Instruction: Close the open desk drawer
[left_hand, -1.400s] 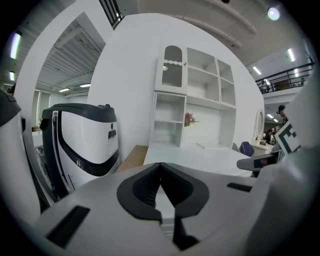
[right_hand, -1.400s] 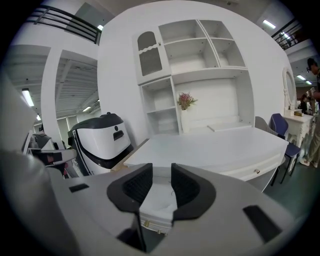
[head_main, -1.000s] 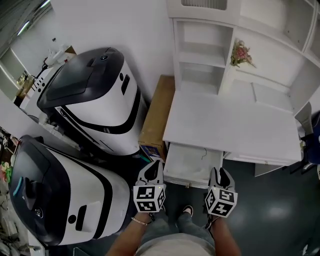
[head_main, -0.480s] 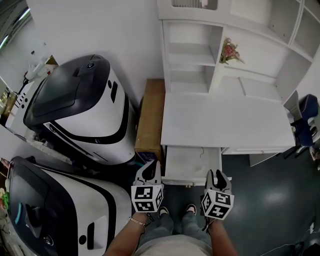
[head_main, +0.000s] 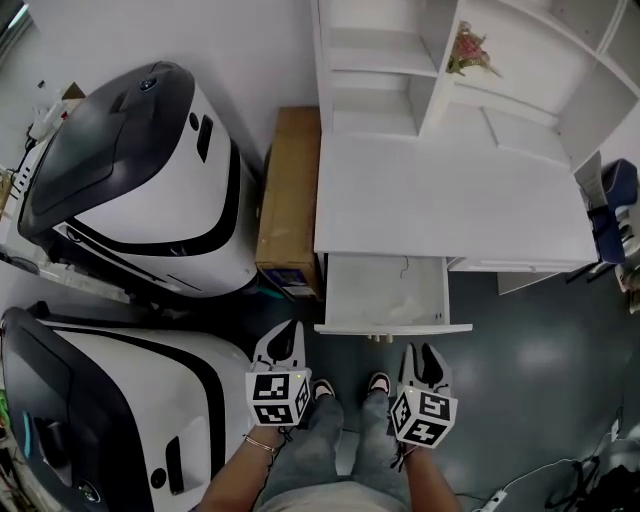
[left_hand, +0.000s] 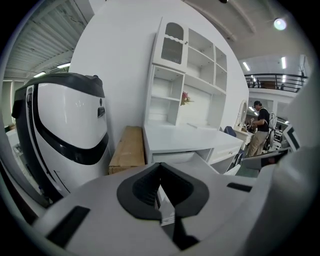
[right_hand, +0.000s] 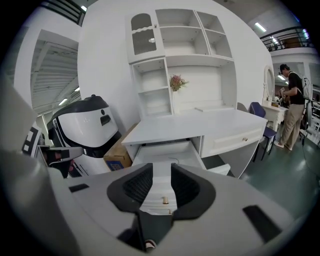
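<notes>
Poised just short of the open drawer (head_main: 380, 295), apparently to push it home, the left gripper (head_main: 285, 332) is closed empty, the right gripper (head_main: 420, 352) apart, lately narrowing, holding nothing.

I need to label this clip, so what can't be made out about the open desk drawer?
- Front of the drawer: head view, seen edge-on from above.
- Thin dark mark inside it: head view, too small to identify.
- Most of the drawer: left gripper view, hidden behind the left gripper itself.
</notes>
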